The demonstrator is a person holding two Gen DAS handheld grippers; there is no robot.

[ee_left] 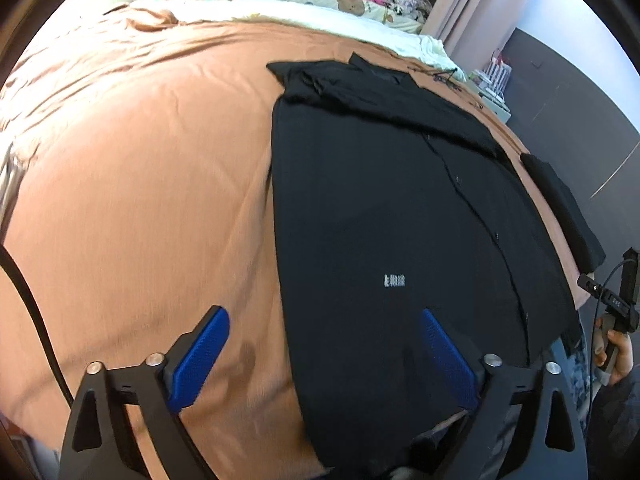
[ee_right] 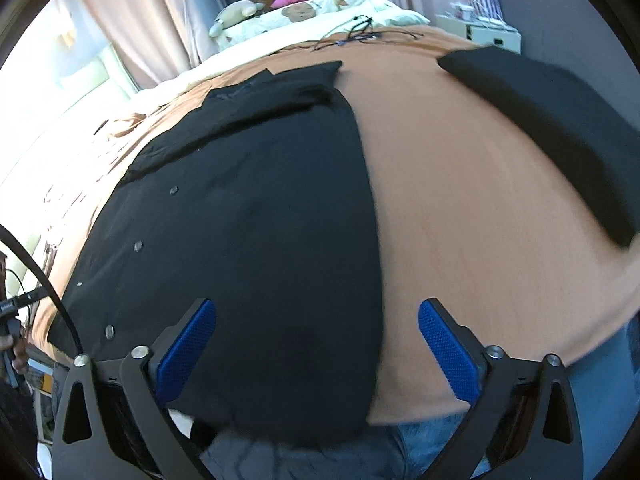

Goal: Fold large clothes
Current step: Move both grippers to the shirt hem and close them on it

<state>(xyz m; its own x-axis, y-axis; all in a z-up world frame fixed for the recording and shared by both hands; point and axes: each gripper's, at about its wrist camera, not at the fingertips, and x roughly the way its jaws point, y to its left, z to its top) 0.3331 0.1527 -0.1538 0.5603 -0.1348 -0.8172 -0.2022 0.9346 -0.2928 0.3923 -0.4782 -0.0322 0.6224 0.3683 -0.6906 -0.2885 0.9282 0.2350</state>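
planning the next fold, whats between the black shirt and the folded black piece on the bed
Only bare orange bedsheet separates the black shirt from the folded black garment; the right wrist view shows this stretch clearly.

Looked steeply down from close above the bed (ee_left: 140, 168); shared the black shirt (ee_left: 380, 220), left view from its left, right view opposite.

Black shirt (ee_left: 384, 216) with small white print, orange-brown sheet (ee_left: 140, 168), blue pads (ee_left: 202, 360), cream bedding (ee_left: 280, 12) at 12 o'clock.
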